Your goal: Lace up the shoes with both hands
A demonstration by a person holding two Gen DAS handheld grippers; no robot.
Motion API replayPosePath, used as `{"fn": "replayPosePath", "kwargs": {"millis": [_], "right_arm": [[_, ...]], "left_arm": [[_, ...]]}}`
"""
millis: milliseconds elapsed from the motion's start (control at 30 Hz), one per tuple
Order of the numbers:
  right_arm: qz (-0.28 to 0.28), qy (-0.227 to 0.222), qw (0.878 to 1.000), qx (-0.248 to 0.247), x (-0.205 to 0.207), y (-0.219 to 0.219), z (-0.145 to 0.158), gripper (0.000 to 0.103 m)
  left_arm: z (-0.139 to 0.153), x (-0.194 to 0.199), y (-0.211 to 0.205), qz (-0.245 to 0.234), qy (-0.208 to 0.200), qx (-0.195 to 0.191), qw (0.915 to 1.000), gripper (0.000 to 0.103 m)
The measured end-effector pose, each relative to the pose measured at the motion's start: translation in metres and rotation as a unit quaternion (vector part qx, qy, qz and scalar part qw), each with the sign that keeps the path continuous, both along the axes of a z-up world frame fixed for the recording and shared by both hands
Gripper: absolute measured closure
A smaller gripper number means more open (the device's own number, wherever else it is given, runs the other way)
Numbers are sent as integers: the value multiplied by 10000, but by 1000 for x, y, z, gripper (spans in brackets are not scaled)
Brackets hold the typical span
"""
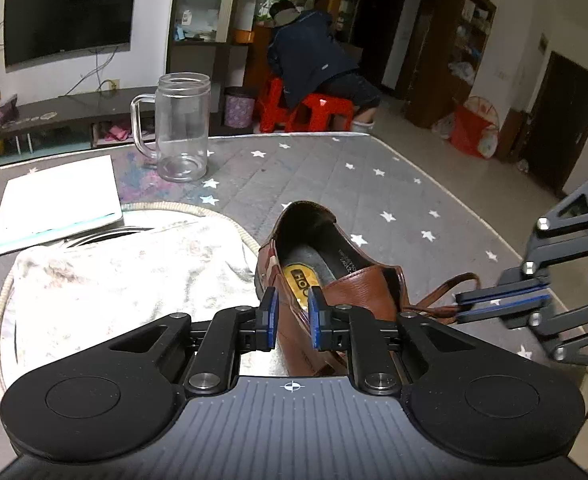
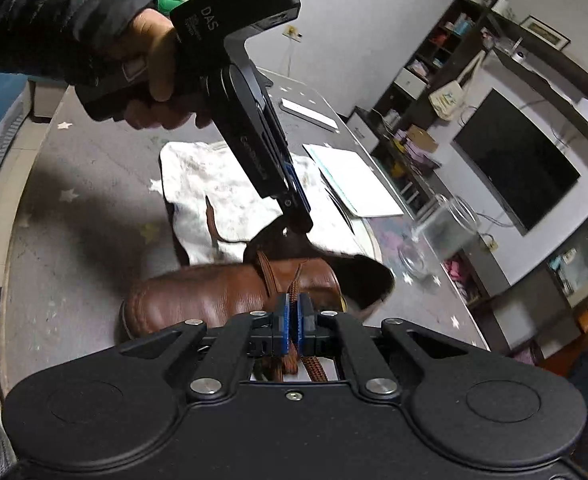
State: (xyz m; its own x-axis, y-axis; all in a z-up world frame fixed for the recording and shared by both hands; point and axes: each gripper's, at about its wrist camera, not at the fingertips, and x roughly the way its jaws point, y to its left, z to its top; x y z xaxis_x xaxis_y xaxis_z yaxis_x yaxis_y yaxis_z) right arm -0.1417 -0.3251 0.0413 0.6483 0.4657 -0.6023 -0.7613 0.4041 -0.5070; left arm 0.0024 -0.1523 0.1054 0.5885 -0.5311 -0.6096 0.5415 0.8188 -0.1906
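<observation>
A brown leather shoe (image 1: 358,292) lies on the star-patterned table, its opening turned toward the left wrist camera. My left gripper (image 1: 292,312) has its blue pads closed on the shoe's near side flap; the right wrist view shows its tip (image 2: 299,222) at the dark eyelet flap. In that view the shoe (image 2: 214,292) lies sideways. My right gripper (image 2: 290,316) is shut on the brown lace (image 2: 294,284), which runs up from the eyelets. From the left wrist view it (image 1: 460,306) is to the right of the shoe, the lace (image 1: 442,292) stretched to it.
A crumpled white towel (image 1: 114,280) lies left of the shoe, with a white booklet (image 1: 58,200) and a clear glass mug (image 1: 182,128) behind it. The table edge (image 1: 474,216) curves away on the right. A person (image 1: 314,60) sits on a red stool beyond the table.
</observation>
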Motion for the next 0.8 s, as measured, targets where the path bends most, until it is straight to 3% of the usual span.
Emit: {"fn": "replayPosePath", "kwargs": {"millis": [800], "right_arm": [[404, 146, 9980, -466, 39, 43, -17, 99]], "left_arm": [[-8, 6, 10, -241, -8, -331, 9992, 83]]}}
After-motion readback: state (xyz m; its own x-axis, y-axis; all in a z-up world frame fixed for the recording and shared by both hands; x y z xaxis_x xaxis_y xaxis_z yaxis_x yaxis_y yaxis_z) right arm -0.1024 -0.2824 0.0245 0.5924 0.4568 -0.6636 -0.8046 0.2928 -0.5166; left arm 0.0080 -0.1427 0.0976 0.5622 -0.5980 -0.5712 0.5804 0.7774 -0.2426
